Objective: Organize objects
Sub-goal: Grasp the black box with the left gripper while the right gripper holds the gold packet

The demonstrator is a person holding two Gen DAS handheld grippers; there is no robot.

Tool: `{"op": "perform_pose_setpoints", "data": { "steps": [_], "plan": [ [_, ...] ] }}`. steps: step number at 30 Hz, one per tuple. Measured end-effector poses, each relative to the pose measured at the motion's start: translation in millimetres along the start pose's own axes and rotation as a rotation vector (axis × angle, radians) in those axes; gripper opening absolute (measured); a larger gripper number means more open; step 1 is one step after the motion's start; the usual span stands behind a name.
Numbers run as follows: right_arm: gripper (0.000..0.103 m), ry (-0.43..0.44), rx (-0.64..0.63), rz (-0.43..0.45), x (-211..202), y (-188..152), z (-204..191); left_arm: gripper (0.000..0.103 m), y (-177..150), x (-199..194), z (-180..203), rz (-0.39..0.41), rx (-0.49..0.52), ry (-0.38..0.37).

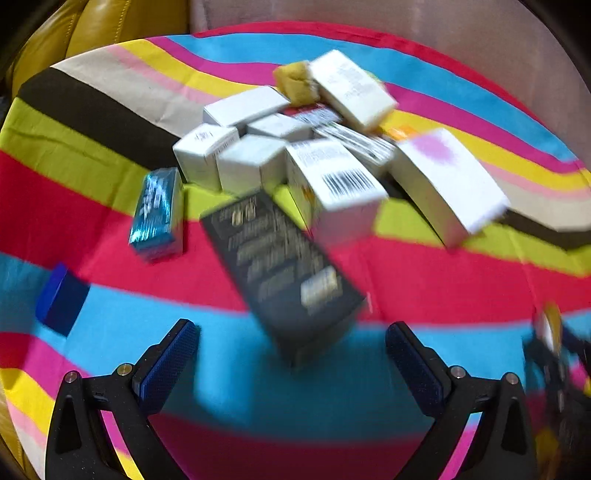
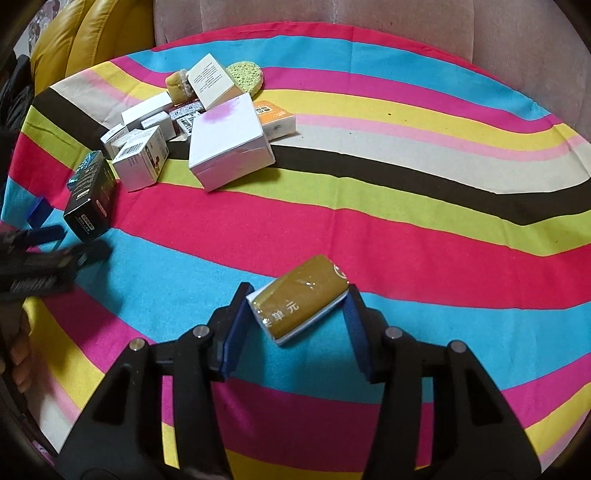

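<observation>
A pile of small boxes lies on a striped cloth. In the left wrist view my left gripper (image 1: pixel 291 354) is open and empty, just short of a black box (image 1: pixel 284 273) that lies ahead between its fingers. A blue foil box (image 1: pixel 157 214) and a dark blue block (image 1: pixel 61 297) lie to its left. A white box with a pink smudge (image 1: pixel 448 181) lies at the right. In the right wrist view my right gripper (image 2: pixel 297 314) is shut on an olive-gold packet (image 2: pixel 301 297) held above the cloth. The left gripper (image 2: pixel 70 245) shows at the left edge beside the black box (image 2: pixel 90 199).
Several white boxes (image 1: pixel 251 162), a yellow sponge (image 1: pixel 295 81), an orange and white box (image 2: pixel 275 118) and a green round sponge (image 2: pixel 245 75) sit in the pile. A yellow leather seat (image 2: pixel 85 33) and a beige cushion (image 2: pixel 369 22) stand behind the round table.
</observation>
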State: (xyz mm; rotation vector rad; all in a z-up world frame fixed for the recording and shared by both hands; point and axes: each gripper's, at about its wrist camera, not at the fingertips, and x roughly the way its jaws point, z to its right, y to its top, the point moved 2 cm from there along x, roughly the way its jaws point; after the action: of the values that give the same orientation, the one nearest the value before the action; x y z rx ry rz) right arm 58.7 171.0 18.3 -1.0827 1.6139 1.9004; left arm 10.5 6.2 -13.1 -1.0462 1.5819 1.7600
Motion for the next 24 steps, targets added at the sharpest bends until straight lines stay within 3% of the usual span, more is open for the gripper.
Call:
{"op": "perform_pose_setpoints", "data": {
  "steps": [5,6,7,8,9,12,16,21,24],
  "plan": [
    [0.054,0.001,0.001,0.002,1,0,1,0.103,21,15,-4,0.020,-0.056,0.023],
    [0.054,0.002,0.001,0.002,1,0,1,0.093,20,13,-6,0.033,-0.058,0.009],
    [0.054,0.003,0.001,0.002,1,0,1,0.071,17,7,-8,0.055,-0.039,0.002],
    [0.054,0.002,0.001,0.003,1,0,1,0.059,13,3,-9,0.065,-0.013,0.006],
    [0.054,0.003,0.001,0.003,2,0,1,0.039,9,-2,-11,0.073,0.005,-0.013],
    [0.054,0.007,0.003,0.003,2,0,1,0.040,-9,-15,-27,0.083,0.032,-0.097],
    [0.054,0.007,0.003,0.003,1,0,1,0.040,-31,-30,-44,0.100,0.105,-0.133],
    [0.054,0.007,0.002,0.003,1,0,1,0.040,-29,-32,-52,0.096,0.116,-0.141],
    [0.054,0.007,0.001,0.004,2,0,1,0.040,-30,-32,-47,0.097,0.140,-0.106]
  ]
}}
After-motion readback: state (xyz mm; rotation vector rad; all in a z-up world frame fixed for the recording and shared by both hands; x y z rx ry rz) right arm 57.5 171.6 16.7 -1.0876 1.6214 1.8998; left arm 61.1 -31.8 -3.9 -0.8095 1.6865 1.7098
